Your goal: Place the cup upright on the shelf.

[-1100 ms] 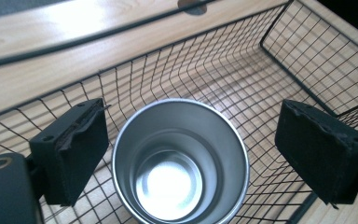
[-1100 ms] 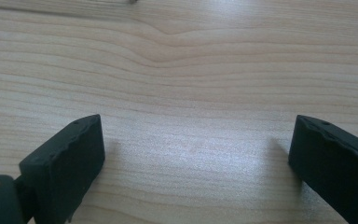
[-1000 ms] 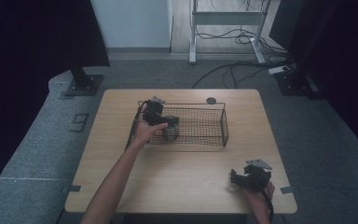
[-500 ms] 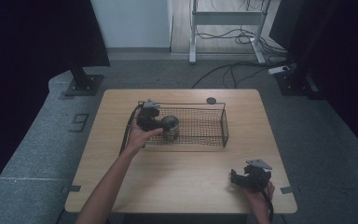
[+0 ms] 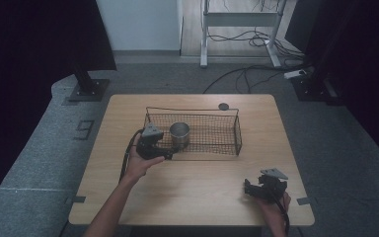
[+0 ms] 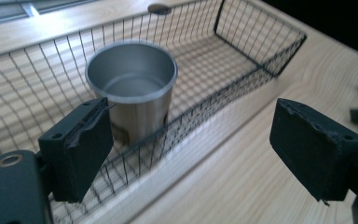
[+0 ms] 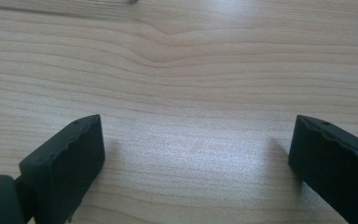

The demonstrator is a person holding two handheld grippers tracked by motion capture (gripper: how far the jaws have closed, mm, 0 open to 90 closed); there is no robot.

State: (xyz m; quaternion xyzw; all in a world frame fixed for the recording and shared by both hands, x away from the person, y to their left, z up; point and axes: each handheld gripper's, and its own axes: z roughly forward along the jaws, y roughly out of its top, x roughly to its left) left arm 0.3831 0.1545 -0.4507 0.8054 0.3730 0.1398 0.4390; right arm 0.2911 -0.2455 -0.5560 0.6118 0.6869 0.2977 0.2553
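From above, one wire basket (image 5: pixel 212 133) sits on the surface (image 5: pixel 197 173) holding one metal cup (image 5: pixel 179 133) at its left end, one dark disc (image 5: pixel 223 106) beyond. The left claw (image 6: pixel 200 149) is spread, empty, straddling the basket's near rim. The right claw (image 7: pixel 196 163) is spread over bare wood.
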